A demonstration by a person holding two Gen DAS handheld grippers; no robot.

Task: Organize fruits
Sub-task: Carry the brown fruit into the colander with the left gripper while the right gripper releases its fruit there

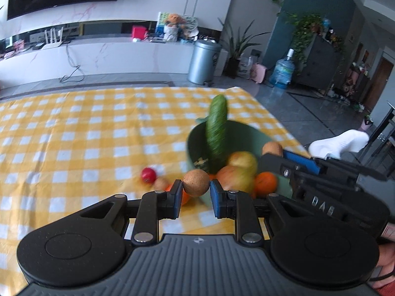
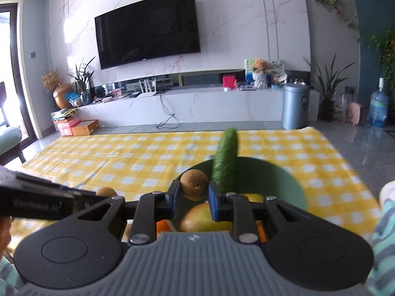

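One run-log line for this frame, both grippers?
left hand-held gripper: shut on round brown fruit | right hand-held gripper: shut on brown kiwi-like fruit | green bowl: long green cucumber, apples inside

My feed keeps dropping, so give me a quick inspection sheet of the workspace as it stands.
Surface: yellow checked cloth, flat.
Job's things: green bowl holding a cucumber standing on end, apples and an orange; a small red fruit beside the bowl.
Clutter: nothing seen on the cloth.
Grippers: left claw shut on a brown kiwi; right claw shut on another kiwi.
Cables: black cable on the floor below the TV bench.
Surroundings: TV, grey bin, water bottle, plants.
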